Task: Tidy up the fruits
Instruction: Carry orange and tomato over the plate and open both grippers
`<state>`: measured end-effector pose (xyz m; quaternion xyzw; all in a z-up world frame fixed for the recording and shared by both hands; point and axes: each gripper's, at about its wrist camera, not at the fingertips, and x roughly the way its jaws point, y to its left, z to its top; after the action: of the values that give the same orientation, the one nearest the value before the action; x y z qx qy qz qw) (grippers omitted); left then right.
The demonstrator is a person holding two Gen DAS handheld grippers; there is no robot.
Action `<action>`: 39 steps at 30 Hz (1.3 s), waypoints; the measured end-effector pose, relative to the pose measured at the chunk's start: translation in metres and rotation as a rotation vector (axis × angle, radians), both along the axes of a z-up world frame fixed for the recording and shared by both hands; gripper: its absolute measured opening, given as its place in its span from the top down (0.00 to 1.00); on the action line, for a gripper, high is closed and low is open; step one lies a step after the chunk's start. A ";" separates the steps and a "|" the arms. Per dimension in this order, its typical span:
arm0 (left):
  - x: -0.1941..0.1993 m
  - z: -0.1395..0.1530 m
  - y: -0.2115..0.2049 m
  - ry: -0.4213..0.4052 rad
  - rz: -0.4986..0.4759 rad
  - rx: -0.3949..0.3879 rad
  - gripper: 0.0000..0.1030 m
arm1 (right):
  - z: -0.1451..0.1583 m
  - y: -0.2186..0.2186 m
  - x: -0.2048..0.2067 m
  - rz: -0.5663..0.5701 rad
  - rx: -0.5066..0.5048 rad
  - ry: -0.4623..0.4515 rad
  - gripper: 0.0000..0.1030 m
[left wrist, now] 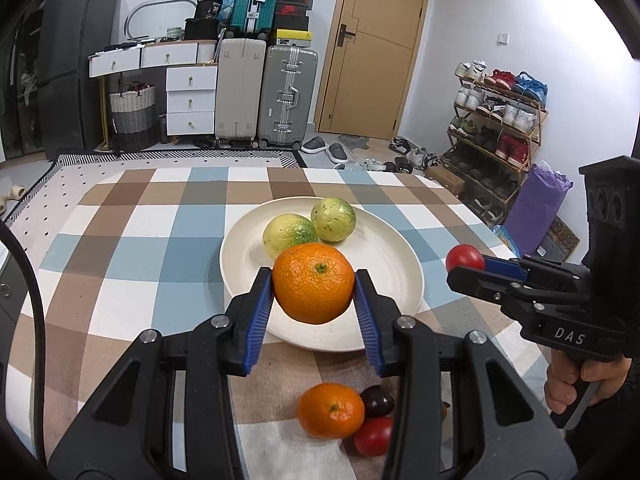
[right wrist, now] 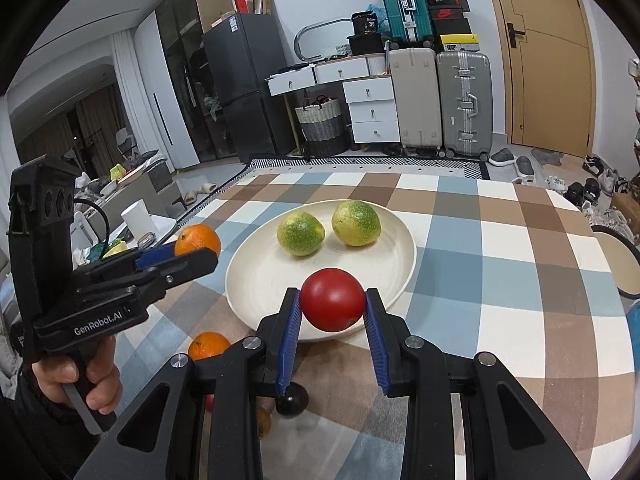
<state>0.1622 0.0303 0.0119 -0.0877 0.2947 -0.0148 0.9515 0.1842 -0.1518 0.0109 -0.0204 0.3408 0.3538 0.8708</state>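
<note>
Fruit count, both views taken together: two oranges, two red tomatoes, two green-yellow round fruits, one dark plum-like fruit, plus one partly hidden brownish piece too obscured to name. Left gripper [left wrist: 314, 294] is clamped on one orange [left wrist: 313, 282], its blue pads pressed to either side, the fruit held above the near rim of the white plate [left wrist: 390, 268]. Right gripper [right wrist: 333, 304] is clamped likewise on one red tomato [right wrist: 333, 299], also over the plate's near rim. Plate: one, on the checked tablecloth [left wrist: 132, 236], carrying the two green-yellow fruits [left wrist: 290, 234] [left wrist: 333, 219] side by side toward its far edge, just touching or nearly so. Near edge of the table, loose on the cloth: second orange [left wrist: 330, 411], dark fruit [left wrist: 377, 401] and second tomato [left wrist: 373, 436], bunched together and touching. Left wrist view shows this cluster plainly and the right gripper from the side with its tomato at the tip, a hand [left wrist: 580, 384] on its handle. Right wrist view hides most of the cluster behind its own fingers, showing only part of the loose orange, a sliver of tomato, the dark fruit and the brownish piece [right wrist: 264, 420]; it alone shows the left gripper's side lettering and a round cream stool [right wrist: 618, 262] off the table's right edge.
</note>
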 end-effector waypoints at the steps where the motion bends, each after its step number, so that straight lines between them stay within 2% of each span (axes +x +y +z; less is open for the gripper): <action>1: 0.003 -0.001 0.000 0.003 -0.002 0.004 0.64 | 0.000 0.001 0.001 -0.001 0.000 0.000 0.68; 8: 0.018 -0.012 0.001 0.032 -0.014 0.004 0.64 | -0.006 0.013 0.011 -0.007 -0.002 0.005 0.68; 21: 0.029 -0.029 -0.005 0.076 -0.044 0.002 0.64 | -0.027 0.020 0.026 -0.033 -0.018 0.070 0.68; 31: 0.033 -0.034 -0.010 0.097 -0.052 0.020 0.63 | -0.034 0.027 0.025 -0.026 -0.040 0.071 0.68; 34: 0.031 -0.031 -0.008 0.079 -0.047 0.013 0.63 | -0.034 0.027 0.024 -0.030 -0.032 0.064 0.66; 36: 0.029 -0.029 -0.007 0.070 -0.047 0.007 0.63 | -0.033 0.025 0.023 -0.030 -0.019 0.062 0.53; 39: 0.027 -0.027 -0.005 0.067 -0.042 0.007 0.59 | -0.031 0.020 0.021 -0.025 0.014 0.061 0.52</action>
<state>0.1889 0.0254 -0.0148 -0.0787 0.3284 -0.0308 0.9407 0.2056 -0.1319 -0.0206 0.0009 0.3649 0.3457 0.8645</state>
